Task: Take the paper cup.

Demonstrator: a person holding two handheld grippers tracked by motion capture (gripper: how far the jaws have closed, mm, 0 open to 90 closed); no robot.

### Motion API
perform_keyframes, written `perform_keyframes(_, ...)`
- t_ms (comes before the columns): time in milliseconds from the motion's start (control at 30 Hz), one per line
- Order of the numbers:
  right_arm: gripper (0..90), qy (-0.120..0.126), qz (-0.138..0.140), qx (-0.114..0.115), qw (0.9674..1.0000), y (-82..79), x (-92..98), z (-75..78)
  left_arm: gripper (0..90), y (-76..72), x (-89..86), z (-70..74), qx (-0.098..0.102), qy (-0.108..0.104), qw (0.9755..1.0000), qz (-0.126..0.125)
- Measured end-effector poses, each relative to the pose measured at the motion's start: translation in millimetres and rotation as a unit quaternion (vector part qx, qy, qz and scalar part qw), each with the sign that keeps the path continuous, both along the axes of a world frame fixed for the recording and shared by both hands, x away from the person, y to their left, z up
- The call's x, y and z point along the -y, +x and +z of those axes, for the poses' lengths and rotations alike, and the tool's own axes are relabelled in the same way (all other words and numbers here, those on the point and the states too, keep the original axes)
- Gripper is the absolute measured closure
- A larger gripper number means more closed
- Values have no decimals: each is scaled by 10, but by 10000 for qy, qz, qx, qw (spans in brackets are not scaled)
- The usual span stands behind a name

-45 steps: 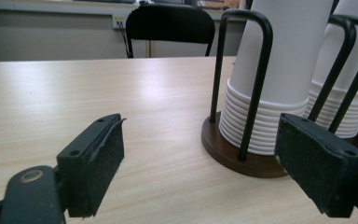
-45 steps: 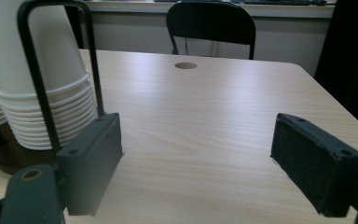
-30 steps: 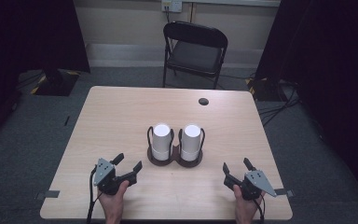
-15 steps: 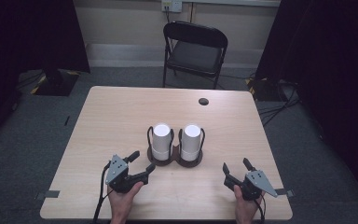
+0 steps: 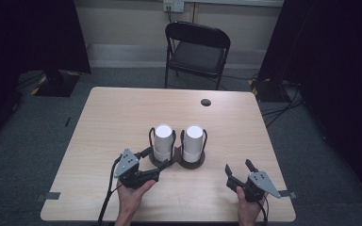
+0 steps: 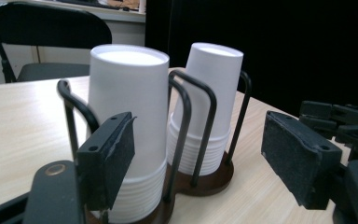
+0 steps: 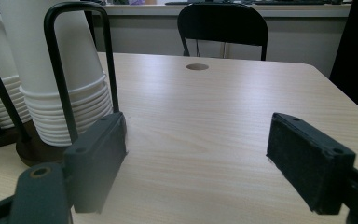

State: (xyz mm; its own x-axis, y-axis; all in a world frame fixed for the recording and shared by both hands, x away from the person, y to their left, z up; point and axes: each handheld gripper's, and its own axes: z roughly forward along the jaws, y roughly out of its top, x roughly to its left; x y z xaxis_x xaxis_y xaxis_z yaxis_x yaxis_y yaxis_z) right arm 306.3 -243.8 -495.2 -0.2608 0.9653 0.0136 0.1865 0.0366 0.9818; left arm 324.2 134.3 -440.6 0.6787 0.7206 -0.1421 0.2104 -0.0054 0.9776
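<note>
Near the middle of the worktop, two stacks of white cups stand upside down side by side in a dark double holder with wire loops: the left cup stack and the right cup stack, their holder bases touching. At about 7 o'clock from the left cup stack, the left gripper lies in a hand and points toward the holder's base. Its fingers have just been closing and now stand roughly half apart; in the left gripper view the left cup stack sits in the gap between them, and they do not press on it. At about 4 o'clock from the right cup stack, well apart from it, the right gripper rests low over the worktop. Its fingers are spread wide over bare wood and hold nothing. Beyond the worktop's far edge, at 12 o'clock, stands a black folding chair.
</note>
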Motion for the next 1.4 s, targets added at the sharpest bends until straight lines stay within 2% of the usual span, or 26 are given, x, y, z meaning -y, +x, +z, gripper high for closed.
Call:
perform_keyframes(200,189,-38,13,-5,10000,2,-6,0,272,39,103,68,81,129,9998,-152)
perform_keyframes(400,190,-44,10,-12,10000,3,-7,0,279,74,177,142,162,121,9993,-316)
perform_keyframes(500,190,-53,12,-22,10000,5,-8,1,283,87,227,192,241,257,9988,-347)
perform_keyframes(667,192,-37,-1,-29,10000,5,-8,1,281,145,298,243,248,205,9981,-519)
perform_keyframes(867,191,-32,-24,-37,10000,9,-8,1,284,208,326,277,144,210,9984,-508)
perform_keyframes(933,191,-33,-14,-46,10000,9,-7,2,285,218,348,291,145,268,9979,-565)
perform_keyframes(1000,191,-34,-19,-46,10000,9,-7,2,285,231,374,314,118,236,9972,-694)
perform_keyframes(1100,191,-24,-20,-47,10000,8,-6,2,294,265,420,367,217,360,9967,-701)
perform_keyframes(1400,191,-21,-19,-38,10000,7,-5,1,296,413,564,444,176,492,9952,-833)
